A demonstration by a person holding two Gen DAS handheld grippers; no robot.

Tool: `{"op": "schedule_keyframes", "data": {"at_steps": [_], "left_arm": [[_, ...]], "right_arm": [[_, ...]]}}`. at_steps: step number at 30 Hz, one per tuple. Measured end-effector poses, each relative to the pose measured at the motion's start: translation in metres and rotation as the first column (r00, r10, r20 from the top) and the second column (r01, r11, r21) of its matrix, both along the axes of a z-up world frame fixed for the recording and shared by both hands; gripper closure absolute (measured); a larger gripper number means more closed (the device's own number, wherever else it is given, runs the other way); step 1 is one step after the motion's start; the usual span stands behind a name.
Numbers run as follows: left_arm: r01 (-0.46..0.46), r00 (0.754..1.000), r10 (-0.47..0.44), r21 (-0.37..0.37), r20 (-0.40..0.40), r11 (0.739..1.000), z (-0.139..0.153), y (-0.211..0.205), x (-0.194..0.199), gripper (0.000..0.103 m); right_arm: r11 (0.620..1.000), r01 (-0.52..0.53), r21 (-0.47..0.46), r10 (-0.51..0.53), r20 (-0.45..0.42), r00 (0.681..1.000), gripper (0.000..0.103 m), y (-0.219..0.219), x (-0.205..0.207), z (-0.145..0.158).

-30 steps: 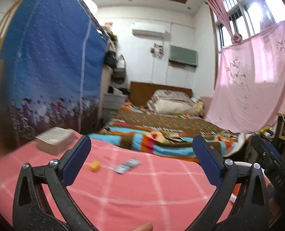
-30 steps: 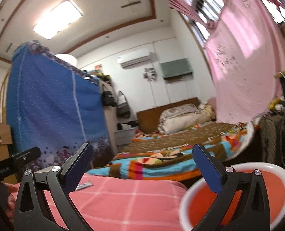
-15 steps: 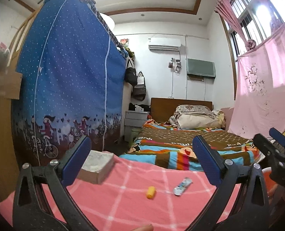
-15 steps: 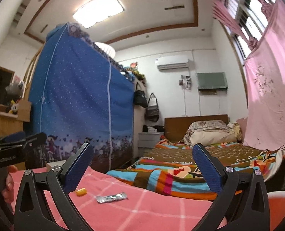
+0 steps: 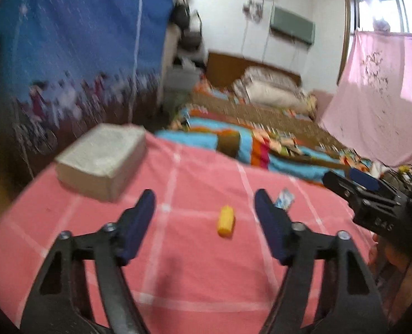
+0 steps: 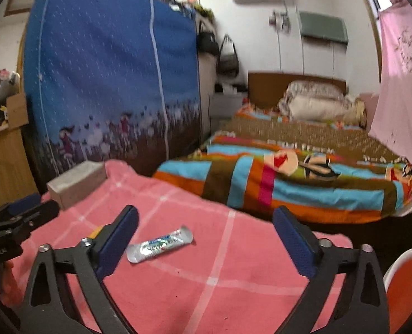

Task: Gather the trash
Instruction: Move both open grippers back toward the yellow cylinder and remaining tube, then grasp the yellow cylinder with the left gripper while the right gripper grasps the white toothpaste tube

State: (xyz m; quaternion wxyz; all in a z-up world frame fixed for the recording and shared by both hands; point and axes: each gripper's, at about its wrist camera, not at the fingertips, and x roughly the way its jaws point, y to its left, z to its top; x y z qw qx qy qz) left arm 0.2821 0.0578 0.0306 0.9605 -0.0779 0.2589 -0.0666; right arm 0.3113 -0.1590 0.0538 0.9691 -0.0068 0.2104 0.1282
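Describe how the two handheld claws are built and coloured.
Both match. The left claw has two black plastic arms with triangular cut-outs, silver screws at the joints, and dark blue textured pads on the fingers. The right claw has the same black frame, screws and blue pads. White lettering, too blurred to read, marks its body in the left view.

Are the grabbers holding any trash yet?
No, nothing is held. The left gripper and right gripper are open, above the yellow piece and the silver wrapper.
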Motion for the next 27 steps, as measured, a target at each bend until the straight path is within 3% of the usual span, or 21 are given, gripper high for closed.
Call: {"op": "schedule_keyframes", "data": {"at_steps": [5, 13, 18, 27], "left_arm": [[0.085, 0.990, -0.083, 0.012, -0.116, 0.996, -0.014, -0.018, 0.013, 0.055], [0.123, 0.966, -0.120, -0.001, -0.228, 0.992, -0.028, -0.021, 0.028, 0.085], [0.122, 0.966, -0.125, -0.029, -0.227, 0.992, -0.028, -0.018, 0.026, 0.085], [0.035, 0.973, -0.054, -0.088, -0.226, 0.995, -0.027, 0.003, 0.019, 0.085]], "right_arm": [[0.999, -0.028, -0.019, 0.025, -0.110, 0.994, 0.027, 0.009, 0.013, -0.013], [0.996, -0.085, -0.015, 0.079, -0.226, 0.971, 0.044, 0.026, 0.027, -0.024], [0.995, -0.099, 0.004, 0.096, -0.283, 0.954, 0.046, 0.035, 0.036, -0.030], [0.991, -0.129, 0.021, 0.128, -0.372, 0.920, 0.046, 0.054, 0.052, -0.038]]}}
